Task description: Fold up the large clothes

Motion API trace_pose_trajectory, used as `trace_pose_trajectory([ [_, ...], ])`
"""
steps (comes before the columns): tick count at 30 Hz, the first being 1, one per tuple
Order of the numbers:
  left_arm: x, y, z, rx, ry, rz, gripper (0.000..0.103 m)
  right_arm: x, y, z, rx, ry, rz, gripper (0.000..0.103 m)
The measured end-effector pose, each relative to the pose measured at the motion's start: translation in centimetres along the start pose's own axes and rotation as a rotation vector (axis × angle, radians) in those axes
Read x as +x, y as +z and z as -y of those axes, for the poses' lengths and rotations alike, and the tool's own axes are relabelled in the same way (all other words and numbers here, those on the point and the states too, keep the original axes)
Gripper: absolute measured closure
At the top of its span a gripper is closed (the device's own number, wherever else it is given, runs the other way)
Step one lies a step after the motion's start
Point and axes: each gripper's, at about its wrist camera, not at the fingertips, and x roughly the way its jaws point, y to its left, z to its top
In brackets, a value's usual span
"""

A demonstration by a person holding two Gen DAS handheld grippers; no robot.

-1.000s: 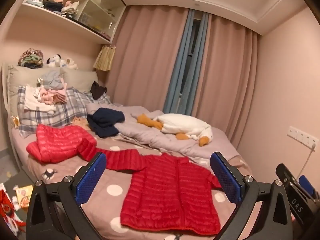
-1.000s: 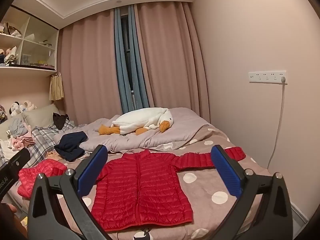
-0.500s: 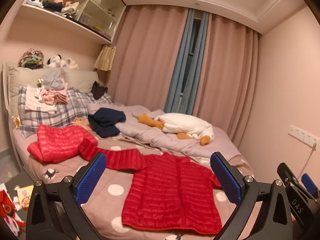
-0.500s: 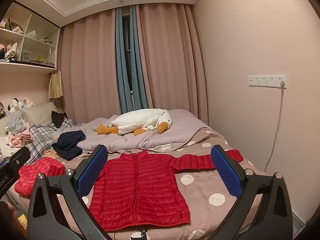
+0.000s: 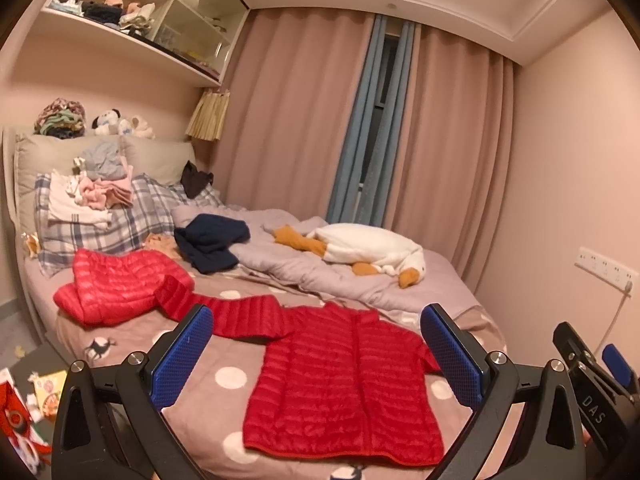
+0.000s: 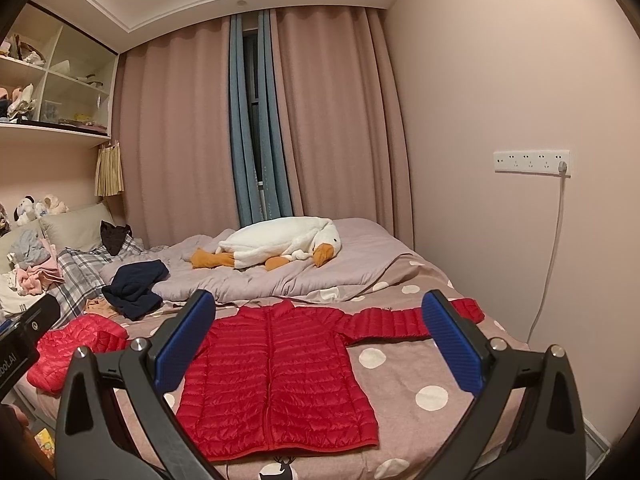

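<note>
A red quilted jacket (image 5: pixel 348 380) lies flat and zipped on the polka-dot bed sheet (image 5: pixel 224 378), both sleeves spread out to the sides. It also shows in the right wrist view (image 6: pixel 276 376). My left gripper (image 5: pixel 316 356) is open and empty, held above the near edge of the bed, apart from the jacket. My right gripper (image 6: pixel 318 344) is open and empty too, in front of the jacket's hem. A second red jacket (image 5: pixel 116 284) lies crumpled at the left, touching the end of the spread jacket's left sleeve.
A plush goose (image 5: pixel 360 248) lies on a rumpled lilac duvet (image 5: pixel 304 272) behind the jacket. A navy garment (image 5: pixel 212 240) and a heap of clothes (image 5: pixel 96 188) on plaid pillows sit toward the headboard. A wall with sockets (image 6: pixel 532 160) bounds the right.
Both views have shifted slightly; the jacket sits a little lower in the frames. The grippers stay open and the clothes have not moved.
</note>
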Motion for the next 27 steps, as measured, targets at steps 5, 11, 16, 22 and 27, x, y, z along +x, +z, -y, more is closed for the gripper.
trace_pose_trajectory([
  [5, 0.0, -0.2, 0.1, 0.003, 0.001, 0.0, 0.001, 0.0, 0.0, 0.0, -0.006, -0.004, -0.002, 0.0],
  [11, -0.1, -0.4, 0.2, 0.014, 0.0, -0.003, 0.001, 0.3, 0.0, 0.2, -0.008, -0.003, -0.007, 0.0],
  [16, 0.0, -0.5, 0.1, 0.023, -0.006, -0.013, 0.001, 0.7, -0.2, 0.1, -0.021, -0.008, -0.023, 0.0],
  [22, 0.0, -0.5, 0.0, 0.025, -0.006, -0.016, 0.001, 1.1, -0.4, 0.3, -0.04, -0.008, -0.039, 0.0],
  [27, 0.2, -0.6, -0.2, 0.029, -0.012, -0.029, 0.001, 0.9, -0.2, 0.7, -0.026, -0.023, -0.032, 0.0],
])
